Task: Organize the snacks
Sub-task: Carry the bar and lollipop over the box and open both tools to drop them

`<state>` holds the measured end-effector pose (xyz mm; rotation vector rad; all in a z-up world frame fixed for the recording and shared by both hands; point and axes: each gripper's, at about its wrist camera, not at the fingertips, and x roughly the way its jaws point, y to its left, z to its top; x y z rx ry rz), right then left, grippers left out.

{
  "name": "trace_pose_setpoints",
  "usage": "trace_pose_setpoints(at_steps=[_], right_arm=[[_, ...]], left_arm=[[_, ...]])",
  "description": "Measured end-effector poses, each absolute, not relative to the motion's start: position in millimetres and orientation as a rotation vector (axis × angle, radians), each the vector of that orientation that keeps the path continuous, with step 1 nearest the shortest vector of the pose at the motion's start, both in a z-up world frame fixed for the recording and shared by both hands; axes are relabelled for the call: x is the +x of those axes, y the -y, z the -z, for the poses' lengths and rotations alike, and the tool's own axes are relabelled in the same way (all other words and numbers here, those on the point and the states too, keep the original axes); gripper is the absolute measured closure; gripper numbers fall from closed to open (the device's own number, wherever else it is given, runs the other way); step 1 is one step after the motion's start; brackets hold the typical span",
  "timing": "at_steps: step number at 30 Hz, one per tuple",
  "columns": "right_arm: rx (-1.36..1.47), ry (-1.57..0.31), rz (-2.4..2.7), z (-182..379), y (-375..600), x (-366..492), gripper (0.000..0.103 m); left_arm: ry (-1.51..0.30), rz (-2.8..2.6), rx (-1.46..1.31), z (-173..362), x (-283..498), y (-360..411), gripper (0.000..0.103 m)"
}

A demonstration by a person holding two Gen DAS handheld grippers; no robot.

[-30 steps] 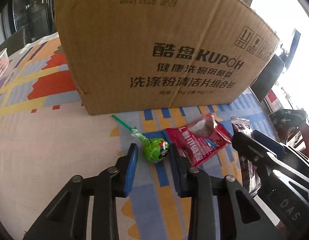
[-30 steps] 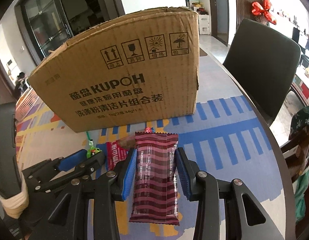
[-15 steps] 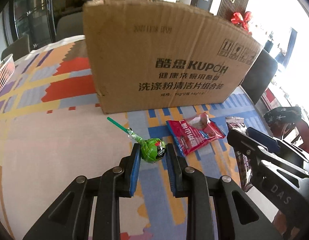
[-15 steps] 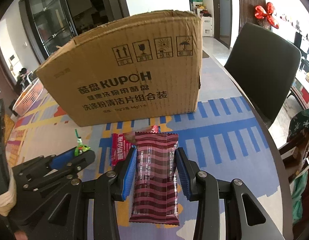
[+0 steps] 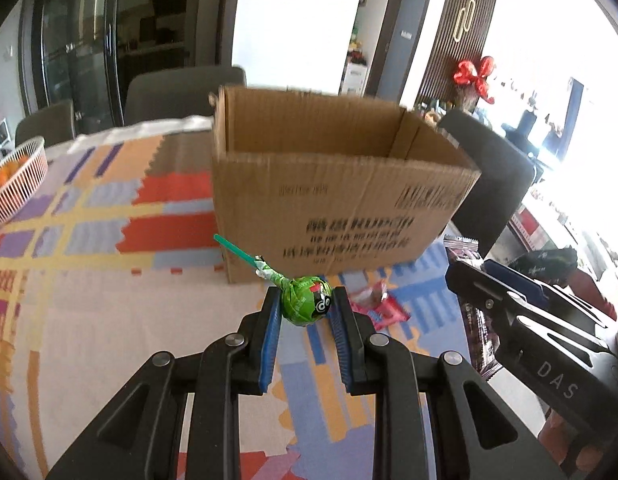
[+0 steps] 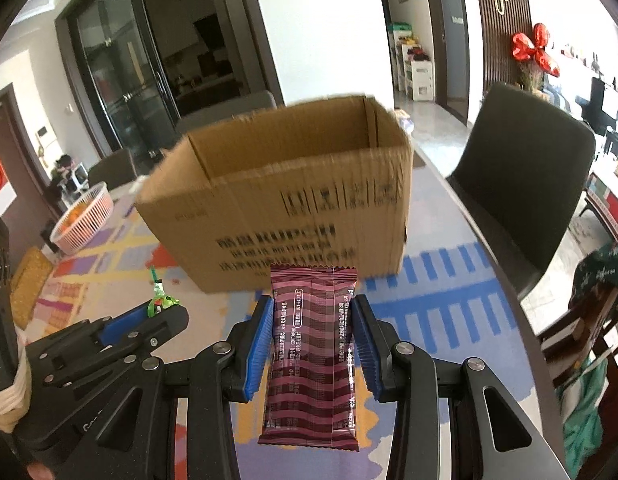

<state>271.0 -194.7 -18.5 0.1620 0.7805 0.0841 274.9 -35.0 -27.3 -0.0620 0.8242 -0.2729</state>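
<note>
My left gripper is shut on a green lollipop and holds it above the table; its green stick points up and left. My right gripper is shut on a maroon striped snack packet, held flat above the table. An open cardboard box stands ahead of both grippers; it also shows in the right wrist view, and its visible inner walls are bare. A red snack packet lies on the tablecloth in front of the box. The left gripper appears at the left of the right wrist view.
A white basket of oranges stands at the table's far left, also seen in the right wrist view. A dark chair stands at the table's right edge. The table has a patterned cloth. The right gripper reaches in from the right in the left wrist view.
Both grippers have risen with their snacks, so the box's open top now shows. The left gripper closed on the lollipop and lifted it off the cloth.
</note>
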Motion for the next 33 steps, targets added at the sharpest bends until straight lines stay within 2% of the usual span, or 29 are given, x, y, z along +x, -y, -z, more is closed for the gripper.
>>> trace_pose_setpoints(at_steps=[15,33], right_arm=[[0.138,-0.658,-0.083,-41,192,282,0.062],[0.107,-0.678,-0.081,-59,195,338,0.062]], left_arm=[[-0.696,0.279,-0.035,-34,292,33,0.077],[-0.722,0.26,0.036,-56,350,45,0.077]])
